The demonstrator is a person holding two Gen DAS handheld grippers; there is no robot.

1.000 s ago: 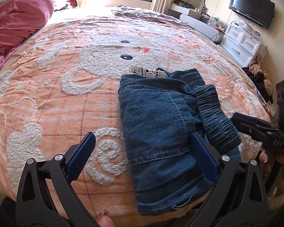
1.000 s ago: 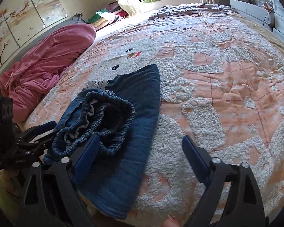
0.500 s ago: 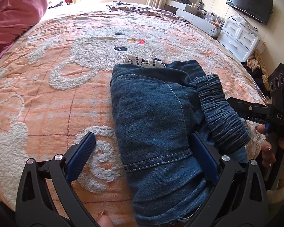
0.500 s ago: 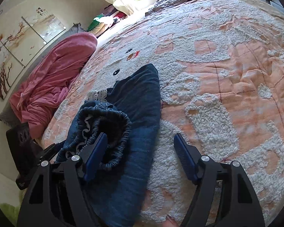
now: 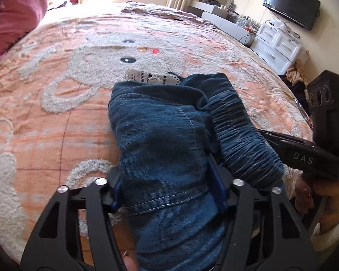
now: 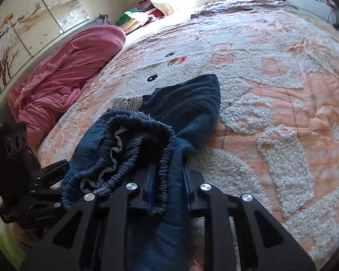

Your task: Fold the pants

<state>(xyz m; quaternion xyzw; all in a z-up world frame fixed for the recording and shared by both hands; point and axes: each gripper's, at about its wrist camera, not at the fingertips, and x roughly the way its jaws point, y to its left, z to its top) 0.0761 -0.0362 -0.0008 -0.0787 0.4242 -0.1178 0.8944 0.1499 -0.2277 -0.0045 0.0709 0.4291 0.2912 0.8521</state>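
Note:
Folded dark blue denim pants [image 5: 160, 135] lie on the near part of an orange bedspread [image 5: 45, 124]. Their elastic waistband [image 5: 241, 135] runs along the right side and gapes open in the right wrist view [image 6: 133, 135]. My left gripper [image 5: 168, 192] is closing, and its blue pads squeeze the near folded end of the pants. My right gripper [image 6: 168, 183] is also closing, pinching the waistband edge and the denim layer beside it. A white lace trim [image 5: 153, 78] peeks out at the far end.
A pink blanket [image 6: 68, 67] is heaped at the left side of the bed. White drawers [image 5: 280, 45] and a wall TV [image 5: 291, 11] stand past the right edge. The bed's near edge is just below both grippers.
Both pairs of jaws went from wide apart to closed on the denim. The right gripper shifted left onto the waistband, and the pants bunched up between the pads.

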